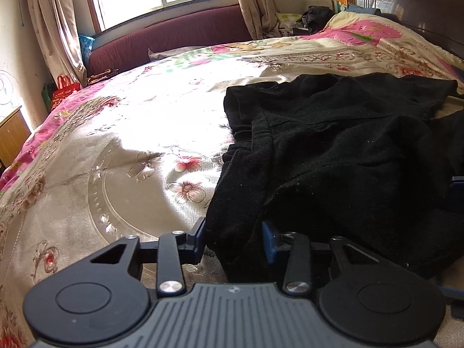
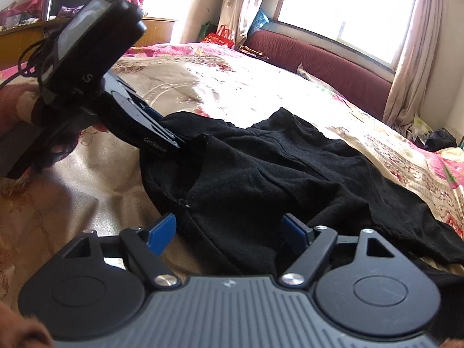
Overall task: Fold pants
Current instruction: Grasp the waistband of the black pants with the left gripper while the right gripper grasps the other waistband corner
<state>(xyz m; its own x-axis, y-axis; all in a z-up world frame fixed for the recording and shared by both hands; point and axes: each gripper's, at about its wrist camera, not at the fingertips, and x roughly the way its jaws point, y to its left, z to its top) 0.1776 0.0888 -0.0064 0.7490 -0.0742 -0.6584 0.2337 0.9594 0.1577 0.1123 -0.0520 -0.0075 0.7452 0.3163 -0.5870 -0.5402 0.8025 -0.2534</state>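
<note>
Black pants [image 1: 333,156] lie crumpled on the bed [image 1: 121,133], their legs lost in dark folds. Both claws gape wide, left claw [image 1: 234,236] and right claw [image 2: 230,232] each straddling cloth; whether the fingers pinch it is hidden.

The black pants [image 1: 333,156] run off the right edge (lower folds hidden behind both grippers).
</note>
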